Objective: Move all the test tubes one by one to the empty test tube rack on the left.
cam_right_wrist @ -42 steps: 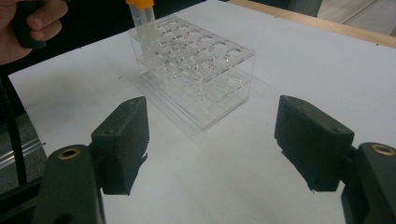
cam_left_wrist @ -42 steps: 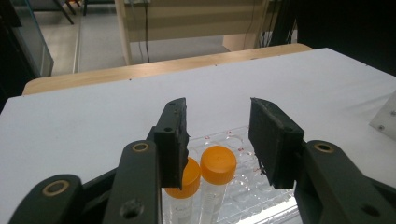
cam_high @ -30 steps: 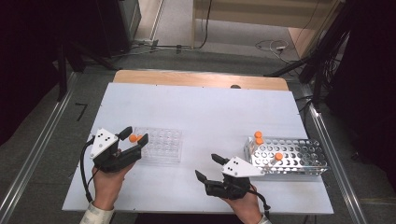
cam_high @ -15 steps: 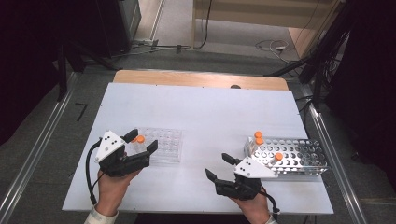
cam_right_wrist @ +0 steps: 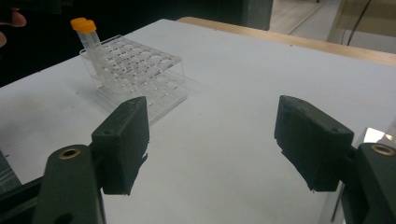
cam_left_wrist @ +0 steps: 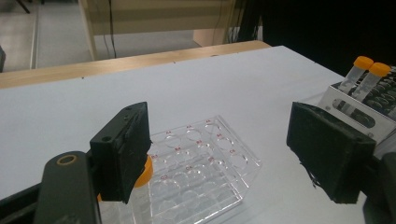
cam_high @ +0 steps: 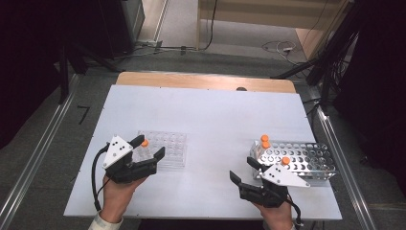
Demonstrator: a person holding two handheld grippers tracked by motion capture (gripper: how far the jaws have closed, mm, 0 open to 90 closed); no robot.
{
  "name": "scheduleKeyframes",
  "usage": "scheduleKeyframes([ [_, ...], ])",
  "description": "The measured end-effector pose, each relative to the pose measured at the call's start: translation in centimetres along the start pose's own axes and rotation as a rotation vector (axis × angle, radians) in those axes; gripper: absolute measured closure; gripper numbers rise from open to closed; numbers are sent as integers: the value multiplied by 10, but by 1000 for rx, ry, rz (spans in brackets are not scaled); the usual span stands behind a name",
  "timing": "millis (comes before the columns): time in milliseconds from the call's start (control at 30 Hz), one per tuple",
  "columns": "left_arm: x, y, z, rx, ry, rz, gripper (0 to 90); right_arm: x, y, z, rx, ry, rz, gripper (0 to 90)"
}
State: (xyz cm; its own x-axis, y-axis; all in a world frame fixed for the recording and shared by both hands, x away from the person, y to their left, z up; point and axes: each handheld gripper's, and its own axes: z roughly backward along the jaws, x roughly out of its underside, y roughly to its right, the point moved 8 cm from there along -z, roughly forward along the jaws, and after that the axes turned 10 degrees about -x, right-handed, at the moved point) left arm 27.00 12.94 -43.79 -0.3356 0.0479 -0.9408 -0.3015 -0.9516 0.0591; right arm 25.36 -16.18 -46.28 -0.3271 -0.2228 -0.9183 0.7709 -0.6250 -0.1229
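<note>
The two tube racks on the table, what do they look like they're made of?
The clear rack looks like transparent plastic, probably acrylic: the table shows through its glossy plates and round wells. The perforated rack looks like bright metal, perhaps stainless steel: silvery sheet with punched holes and wire edges that catch the light, though coated plastic can't be ruled out.

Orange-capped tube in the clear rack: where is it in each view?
High view: orange-capped tube at the clear rack's left edge, between the left claw's jaws.
Left gripper view: tube bottom left, partly behind the left jaw.
Right gripper view: tube top left.
Shared landmark: the clear rack.
</note>
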Motion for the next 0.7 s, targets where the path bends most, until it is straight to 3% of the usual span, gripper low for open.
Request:
scheduleKeyframes([
  [267, 1, 0, 0, -4, -6, -6, 188, 6, 12, 16, 51, 10, -17, 249],
  [700, 2, 1, -1, -5, -6, -3, 188, -3, 37, 50, 144, 79, -28, 253],
])
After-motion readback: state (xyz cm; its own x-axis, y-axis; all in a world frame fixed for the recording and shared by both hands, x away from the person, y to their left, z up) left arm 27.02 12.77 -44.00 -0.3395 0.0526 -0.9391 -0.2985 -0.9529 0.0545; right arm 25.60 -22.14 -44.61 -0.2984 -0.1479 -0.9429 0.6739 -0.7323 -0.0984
